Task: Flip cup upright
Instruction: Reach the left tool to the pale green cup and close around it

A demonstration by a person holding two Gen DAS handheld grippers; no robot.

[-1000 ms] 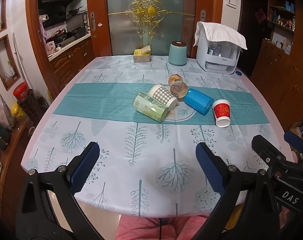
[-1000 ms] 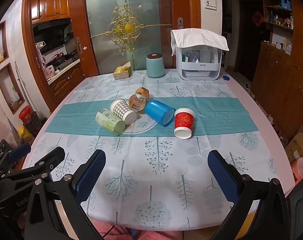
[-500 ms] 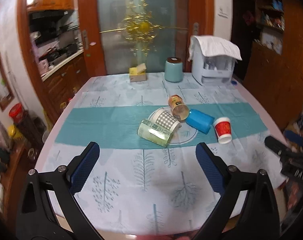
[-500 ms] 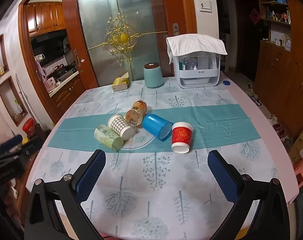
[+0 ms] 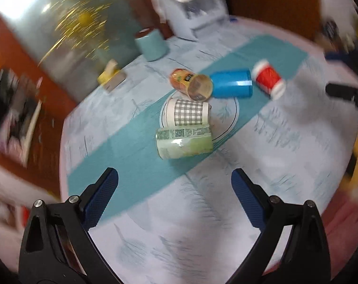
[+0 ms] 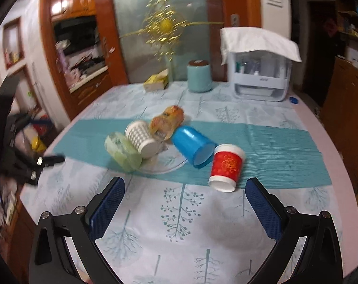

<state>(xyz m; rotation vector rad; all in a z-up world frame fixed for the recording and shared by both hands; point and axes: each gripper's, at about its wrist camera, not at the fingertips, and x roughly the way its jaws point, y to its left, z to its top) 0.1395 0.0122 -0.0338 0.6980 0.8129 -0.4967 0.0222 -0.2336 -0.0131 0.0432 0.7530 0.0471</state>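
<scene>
Several cups lie on their sides in a cluster on the teal runner: a green cup point(image 5: 184, 142) point(image 6: 123, 152), a grey checked cup point(image 5: 187, 115) point(image 6: 141, 137), an orange cup point(image 5: 190, 83) point(image 6: 167, 123), a blue cup point(image 5: 233, 84) point(image 6: 193, 146) and a red cup point(image 5: 268, 80) point(image 6: 227, 168). My left gripper point(image 5: 174, 184) is open and empty above the table, just short of the green cup. My right gripper point(image 6: 184, 194) is open and empty, just short of the red cup. The left wrist view is blurred and tilted.
At the back of the table point(image 6: 202, 224) stand a teal canister point(image 6: 199, 75) point(image 5: 151, 45), a white appliance under a cloth point(image 6: 259, 75) point(image 5: 193, 7) and a yellow tissue box point(image 6: 156, 82) point(image 5: 111, 75). Wooden cabinets stand left and right of the table.
Both grippers have moved forward over the table toward the cups. The left gripper has rolled, so its view now tilts. All cups lie as before.
</scene>
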